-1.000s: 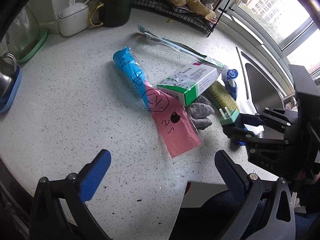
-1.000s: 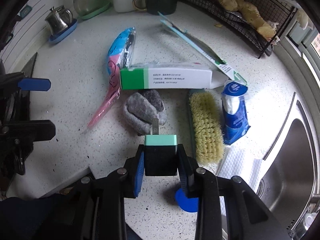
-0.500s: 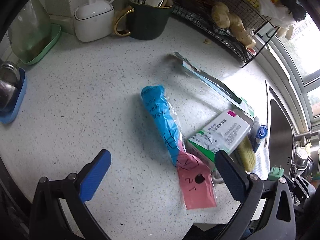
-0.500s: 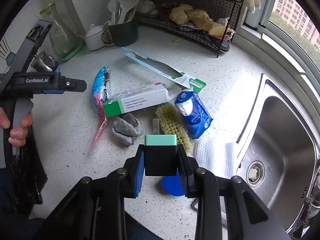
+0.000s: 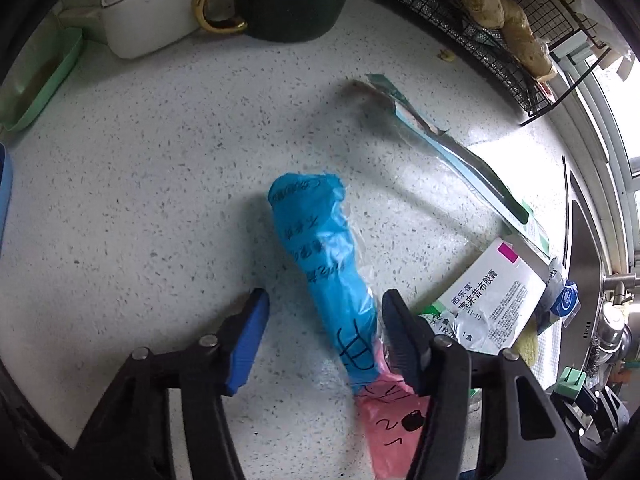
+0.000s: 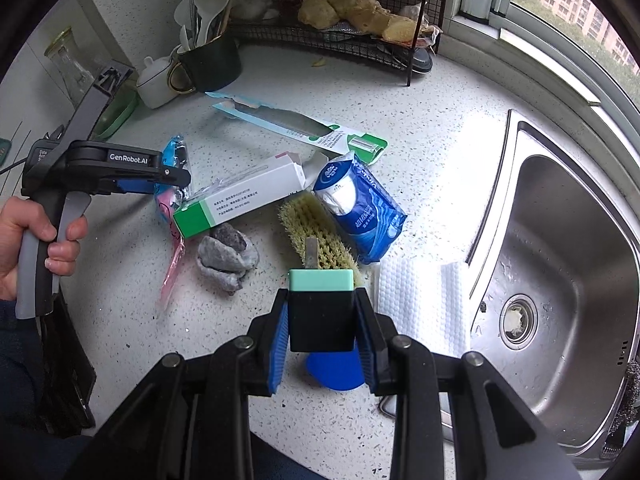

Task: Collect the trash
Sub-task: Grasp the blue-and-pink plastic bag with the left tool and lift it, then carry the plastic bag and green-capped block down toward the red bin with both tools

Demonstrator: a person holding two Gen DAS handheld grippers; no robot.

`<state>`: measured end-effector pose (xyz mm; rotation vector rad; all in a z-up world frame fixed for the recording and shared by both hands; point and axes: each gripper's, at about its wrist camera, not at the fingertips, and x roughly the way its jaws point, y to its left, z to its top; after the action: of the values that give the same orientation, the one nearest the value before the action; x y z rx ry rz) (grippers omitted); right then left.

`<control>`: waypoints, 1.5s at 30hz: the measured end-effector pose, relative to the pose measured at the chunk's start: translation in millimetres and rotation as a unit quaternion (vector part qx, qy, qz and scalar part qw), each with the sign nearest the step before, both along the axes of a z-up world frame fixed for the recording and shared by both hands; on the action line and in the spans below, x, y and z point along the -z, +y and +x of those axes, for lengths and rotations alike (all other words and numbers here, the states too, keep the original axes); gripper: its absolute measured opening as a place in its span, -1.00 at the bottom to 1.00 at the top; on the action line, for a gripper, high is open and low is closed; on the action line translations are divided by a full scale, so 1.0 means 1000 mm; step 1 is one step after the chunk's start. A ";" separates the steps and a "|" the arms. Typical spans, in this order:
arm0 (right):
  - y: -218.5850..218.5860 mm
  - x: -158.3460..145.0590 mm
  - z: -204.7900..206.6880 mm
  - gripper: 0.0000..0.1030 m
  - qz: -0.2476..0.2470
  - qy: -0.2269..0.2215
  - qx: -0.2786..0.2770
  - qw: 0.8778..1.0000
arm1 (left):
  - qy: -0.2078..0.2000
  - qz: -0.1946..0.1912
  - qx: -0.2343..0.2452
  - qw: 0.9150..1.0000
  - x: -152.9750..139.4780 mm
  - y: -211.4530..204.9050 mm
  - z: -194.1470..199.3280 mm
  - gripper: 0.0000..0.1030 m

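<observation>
Left wrist view: left claw (image 5: 320,336) gapes wide astride the crinkly blue-and-pink wrapper (image 5: 324,268), light, soft and slippery, best pinched mid-length, while the right claw (image 6: 322,320) grips a black-and-mint plug (image 6: 321,308)

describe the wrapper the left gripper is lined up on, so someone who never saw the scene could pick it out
On the speckled countertop, left of the sink, lies a heap of litter. At its left edge, partly under the green-ended carton, lies the plastic wrapper, between the open fingers of the left gripper. It alone is a long crinkled sleeve, blue at one end, pink at the other, with black marker scrawl.
</observation>
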<state>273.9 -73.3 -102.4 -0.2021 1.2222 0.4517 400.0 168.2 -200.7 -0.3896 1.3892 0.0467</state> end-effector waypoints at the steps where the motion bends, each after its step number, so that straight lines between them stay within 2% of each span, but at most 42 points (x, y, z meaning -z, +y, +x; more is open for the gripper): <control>1: 0.001 0.000 0.001 -0.45 0.000 0.000 0.001 1.000 | 0.002 0.003 0.003 1.000 0.000 -0.002 0.001 -0.08; 3: 0.002 0.000 0.002 -0.45 0.002 0.000 0.002 1.000 | 0.000 0.011 0.007 1.000 0.000 -0.006 0.003 -0.16; 4: 0.002 0.000 0.002 -0.45 0.004 0.001 0.002 1.000 | 0.001 0.016 0.011 1.000 0.000 -0.008 0.003 -0.27; 5: 0.003 -0.001 0.002 -0.45 0.005 0.000 0.003 1.000 | 0.001 0.018 0.018 1.000 0.001 -0.011 0.005 -0.49; 7: 0.003 -0.002 0.002 -0.45 0.006 -0.001 0.003 1.000 | 0.004 0.018 0.027 0.999 0.002 -0.015 0.005 -0.69; 11: 0.002 -0.007 0.000 -0.45 0.006 -0.007 0.000 1.000 | -0.001 0.026 0.039 0.999 0.001 -0.022 -0.006 -0.76; 14: 0.000 -0.009 -0.003 -0.45 0.006 -0.007 -0.004 1.000 | -0.009 0.047 0.053 0.997 -0.006 -0.031 -0.018 -0.78; 24: -0.007 -0.027 -0.019 -0.45 0.019 -0.031 -0.024 0.999 | -0.070 0.060 0.082 0.992 -0.064 -0.063 -0.081 -0.79; 34: -0.030 -0.045 -0.054 -0.45 0.019 -0.043 -0.049 0.998 | -0.126 0.041 0.105 0.986 -0.118 -0.092 -0.163 -0.79; 45: -0.068 -0.051 -0.102 -0.45 0.027 -0.045 -0.064 0.997 | -0.151 0.030 0.141 0.978 -0.135 -0.162 -0.225 -0.79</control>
<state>171.5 -141.5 -51.1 -0.2533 1.1113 0.5790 174.6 6.0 -65.9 -0.1381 1.1275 -0.1958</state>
